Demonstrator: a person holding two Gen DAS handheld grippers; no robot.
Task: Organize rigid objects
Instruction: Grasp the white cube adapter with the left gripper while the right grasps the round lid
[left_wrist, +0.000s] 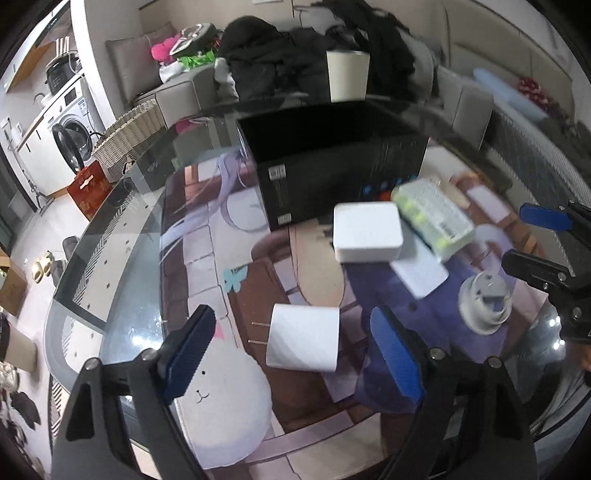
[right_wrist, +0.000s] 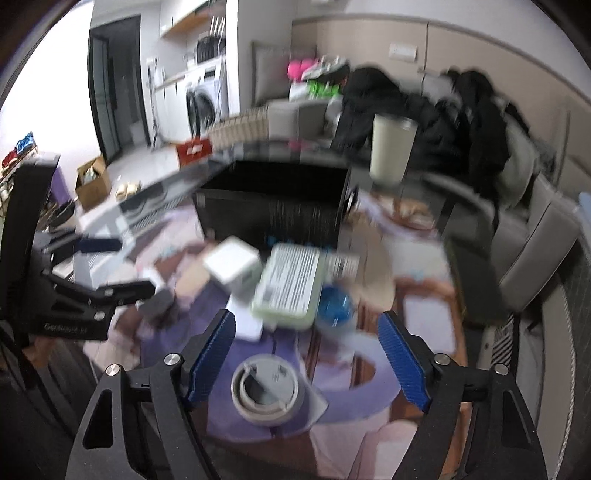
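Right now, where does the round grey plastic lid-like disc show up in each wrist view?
Left wrist view: the round grey plastic disc lies at the right, on the printed mat, beyond the left tool.
Right wrist view: it sits low in the centre, between the open fingers of the right tool.
Shared landmark: the open black cardboard box behind it.

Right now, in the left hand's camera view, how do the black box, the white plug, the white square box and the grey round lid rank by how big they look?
1. black box, clearly largest.
2. white plug and white square box: about alike; the plug lies nearer the camera, so I won't rank them.
3. grey round lid, smallest.
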